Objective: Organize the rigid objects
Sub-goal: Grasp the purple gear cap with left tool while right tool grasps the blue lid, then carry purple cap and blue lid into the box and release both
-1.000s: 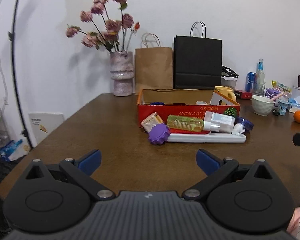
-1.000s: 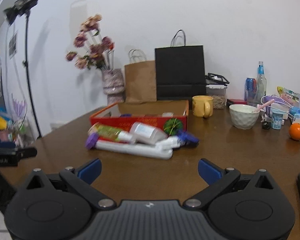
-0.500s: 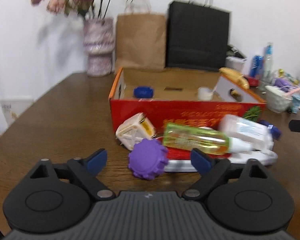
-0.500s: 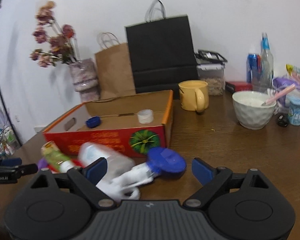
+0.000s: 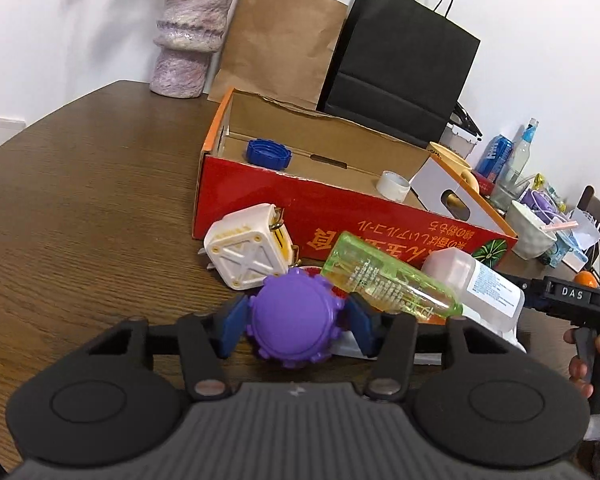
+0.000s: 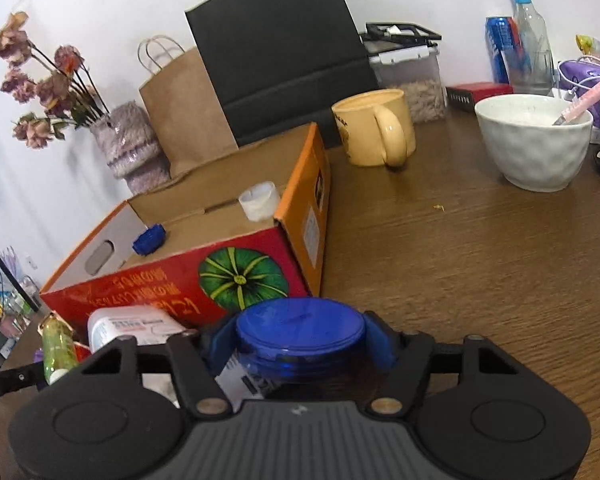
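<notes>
Left gripper (image 5: 296,322), jaws just closing, clenches a knobbly purple plastic cap (image 5: 295,320); right gripper (image 6: 300,340), likewise closing, grasps a smooth round blue lid (image 6: 300,326) over the wood-grain bench (image 6: 480,260).

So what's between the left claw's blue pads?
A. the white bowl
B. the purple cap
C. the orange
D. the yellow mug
B: in the left wrist view the purple cap sits right between the left claw's blue pads, which have just been closing and now touch its sides.
</notes>
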{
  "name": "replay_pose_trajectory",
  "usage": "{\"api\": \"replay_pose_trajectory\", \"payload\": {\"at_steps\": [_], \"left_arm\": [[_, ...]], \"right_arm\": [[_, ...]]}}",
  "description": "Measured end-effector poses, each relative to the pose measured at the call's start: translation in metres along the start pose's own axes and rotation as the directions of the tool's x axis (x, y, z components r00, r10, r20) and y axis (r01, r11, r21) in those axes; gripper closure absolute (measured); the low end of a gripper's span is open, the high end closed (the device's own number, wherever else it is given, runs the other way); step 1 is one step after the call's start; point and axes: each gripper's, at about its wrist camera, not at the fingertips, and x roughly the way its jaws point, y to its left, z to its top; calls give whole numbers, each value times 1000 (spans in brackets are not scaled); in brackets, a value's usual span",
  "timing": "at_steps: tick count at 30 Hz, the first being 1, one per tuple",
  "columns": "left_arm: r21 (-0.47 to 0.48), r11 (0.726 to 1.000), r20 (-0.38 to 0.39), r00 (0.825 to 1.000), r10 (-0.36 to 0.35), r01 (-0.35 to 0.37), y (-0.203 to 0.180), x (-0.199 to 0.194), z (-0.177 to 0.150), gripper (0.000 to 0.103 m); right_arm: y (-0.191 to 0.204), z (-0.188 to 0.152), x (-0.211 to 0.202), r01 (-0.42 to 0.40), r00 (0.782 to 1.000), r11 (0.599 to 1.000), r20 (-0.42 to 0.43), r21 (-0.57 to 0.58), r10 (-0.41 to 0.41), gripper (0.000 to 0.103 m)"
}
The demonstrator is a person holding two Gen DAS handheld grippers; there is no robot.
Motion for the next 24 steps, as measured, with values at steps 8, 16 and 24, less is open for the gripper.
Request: {"api": "replay_pose_trajectory", "payload": {"at_steps": [8,16,24], "left_arm": [[41,999,39,999,26,-27,-13,-20,-7,49],[226,945,242,953,182,-237,-64,-104,-53,49],[201,929,395,894,212,-310,-93,-180,-91,49]], "right_arm": [[10,1,-24,35,997,998,73,-50,-31,37],[65,-31,-105,42,981,965,194,-260,9,37],[109,-94,-179,2,950,950,298,-311,95,37]]}}
